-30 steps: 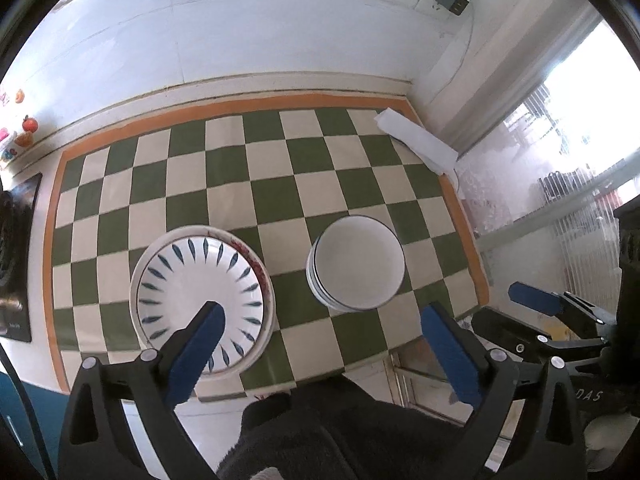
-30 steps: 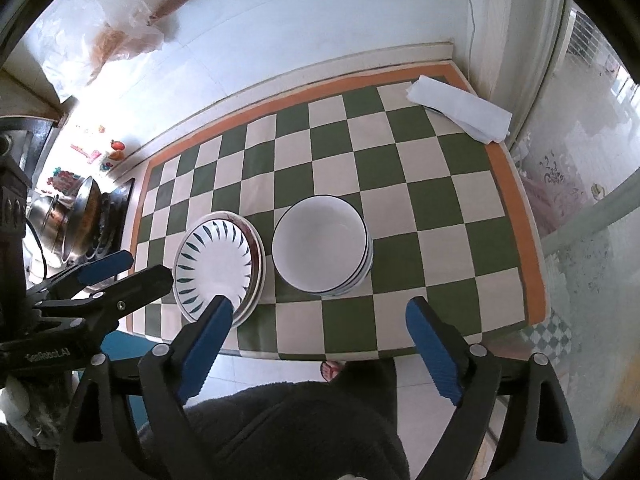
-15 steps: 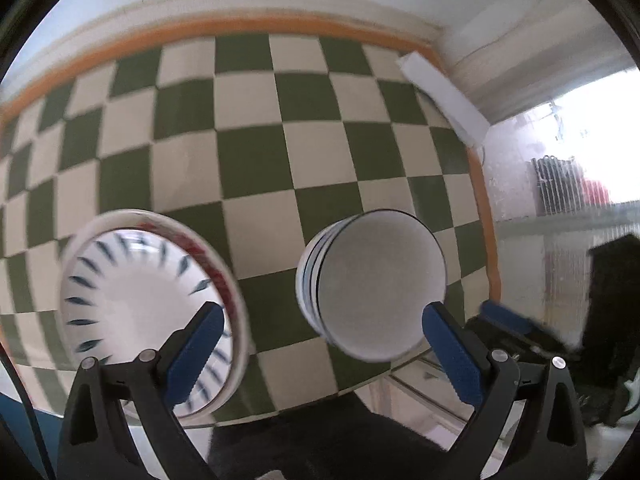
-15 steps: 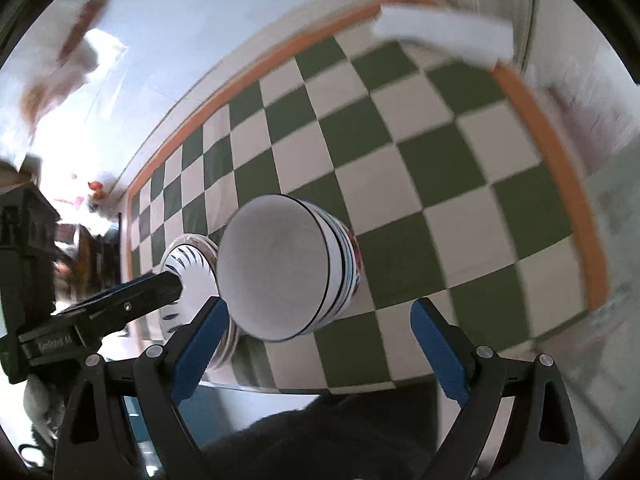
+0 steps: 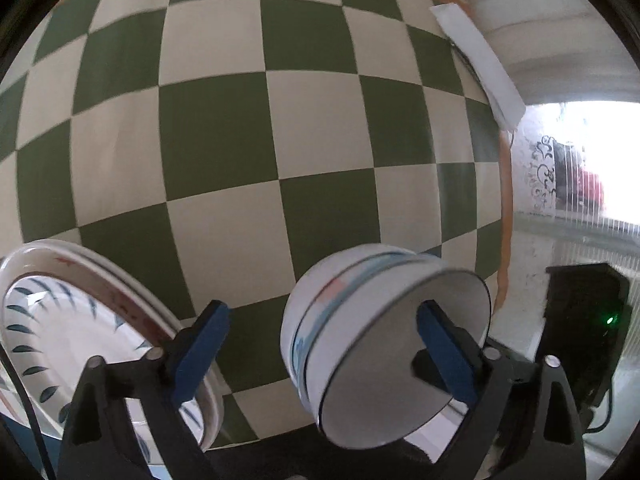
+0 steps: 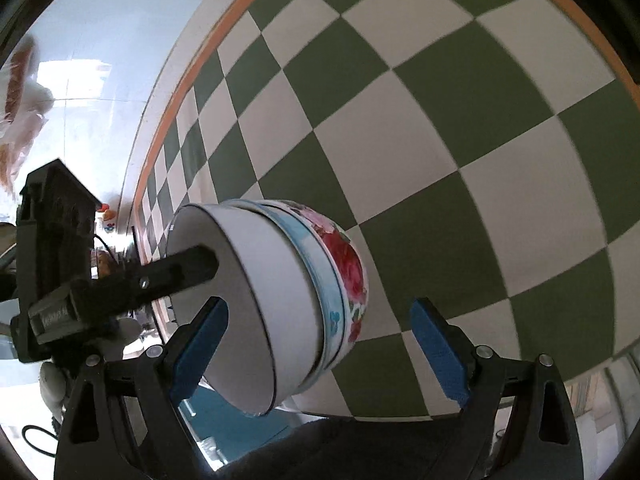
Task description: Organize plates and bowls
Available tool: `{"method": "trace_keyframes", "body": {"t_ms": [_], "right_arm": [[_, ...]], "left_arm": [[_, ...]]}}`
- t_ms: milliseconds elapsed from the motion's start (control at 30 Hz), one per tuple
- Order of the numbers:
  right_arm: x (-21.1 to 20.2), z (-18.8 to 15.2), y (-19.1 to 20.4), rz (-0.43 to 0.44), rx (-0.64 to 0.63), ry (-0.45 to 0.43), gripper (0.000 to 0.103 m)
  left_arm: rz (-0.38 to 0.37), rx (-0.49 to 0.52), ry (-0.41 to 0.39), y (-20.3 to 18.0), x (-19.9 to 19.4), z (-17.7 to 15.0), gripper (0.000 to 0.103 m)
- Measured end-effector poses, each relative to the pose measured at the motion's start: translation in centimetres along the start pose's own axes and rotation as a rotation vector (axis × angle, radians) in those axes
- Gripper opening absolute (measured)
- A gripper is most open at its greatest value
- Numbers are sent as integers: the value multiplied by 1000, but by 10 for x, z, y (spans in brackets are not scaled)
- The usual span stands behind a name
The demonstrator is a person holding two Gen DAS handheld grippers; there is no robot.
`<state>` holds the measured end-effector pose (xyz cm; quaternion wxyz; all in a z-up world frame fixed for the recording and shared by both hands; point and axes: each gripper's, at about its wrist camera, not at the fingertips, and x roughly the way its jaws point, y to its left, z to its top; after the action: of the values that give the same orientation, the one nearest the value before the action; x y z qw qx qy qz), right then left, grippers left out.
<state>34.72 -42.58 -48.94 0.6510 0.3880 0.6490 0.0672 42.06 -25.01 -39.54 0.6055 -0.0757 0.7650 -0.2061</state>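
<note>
Both claws stand wide over the near edge of the desk. Left claw has its jaws closing; the near wall and rim of the stack of bowls lie between them, the right pad inside the top bowl, the left pad apart from the outer wall. Right claw is spread wide, its left pad inside the same stack of bowls, its right pad well clear beyond the flowered bottom bowl. Just left of the bowls sits a stack of plates, the top one with dark leaf marks. Farther off, a folded white cloth lies at the desk's far right corner.
</note>
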Motion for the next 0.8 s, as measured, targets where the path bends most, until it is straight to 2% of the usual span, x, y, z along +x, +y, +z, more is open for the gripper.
{"method": "trace_keyframes", "body": {"t_ms": [33, 100, 200, 233, 267, 300, 400, 567, 800], "right_arm": [[5, 1, -1, 1, 5, 9, 94], [11, 3, -1, 15, 14, 27, 90], [20, 5, 0, 27, 20, 45, 82], [23, 6, 2, 30, 16, 52, 79], [27, 7, 3, 34, 14, 60, 75], [30, 7, 4, 39, 14, 68, 71], [40, 8, 4, 30, 16, 76, 60], [35, 11, -4, 70, 20, 55, 58], [33, 19, -3, 70, -3, 79, 57]], "left_arm": [[-8, -11, 14, 1, 3, 2, 86], [-25, -17, 35, 3, 7, 6, 82], [-31, -4, 64, 2, 14, 9, 66], [-34, -2, 75, 3, 17, 9, 56], [-40, 0, 86, 3, 20, 9, 51], [-64, -2, 103, 4, 23, 8, 50], [-72, 11, 88, 5, 21, 6, 49], [-118, -14, 58, 11, 17, 2, 47], [-109, -24, 34, 11, 13, -3, 47]]}}
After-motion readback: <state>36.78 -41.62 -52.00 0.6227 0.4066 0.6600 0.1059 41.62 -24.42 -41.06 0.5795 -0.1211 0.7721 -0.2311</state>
